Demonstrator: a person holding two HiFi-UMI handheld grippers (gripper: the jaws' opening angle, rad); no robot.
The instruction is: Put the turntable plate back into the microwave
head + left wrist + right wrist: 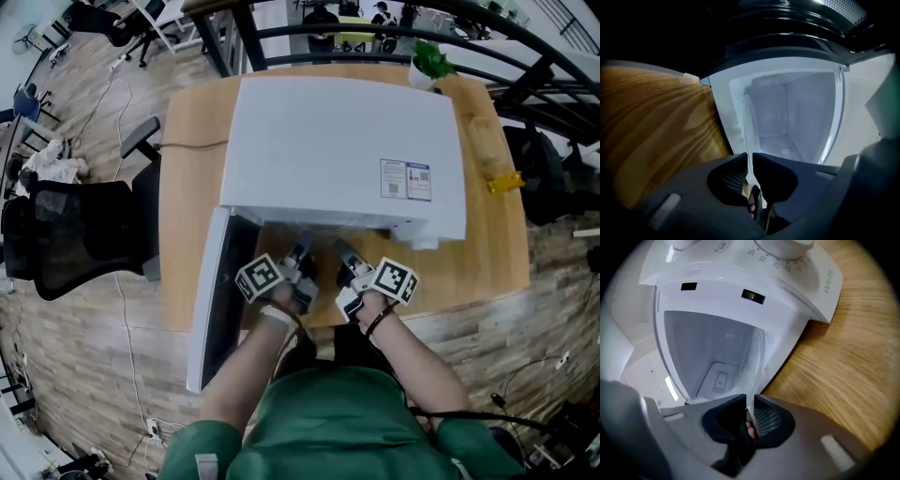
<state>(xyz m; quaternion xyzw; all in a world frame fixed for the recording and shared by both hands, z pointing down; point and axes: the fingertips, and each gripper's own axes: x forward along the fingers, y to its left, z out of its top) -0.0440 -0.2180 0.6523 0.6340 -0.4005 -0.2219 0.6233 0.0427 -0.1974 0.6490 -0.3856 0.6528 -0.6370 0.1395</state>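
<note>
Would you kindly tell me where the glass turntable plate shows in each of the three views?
Head view: cannot be made out.
Left gripper view: turntable plate edge-on, centre, rising from the jaws.
Right gripper view: again edge-on, centre, above the jaws.
Shared landmark: the open white microwave.

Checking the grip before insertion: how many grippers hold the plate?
2. The left gripper and the right gripper each clamp the plate by its rim, side by side before the open microwave.
</note>
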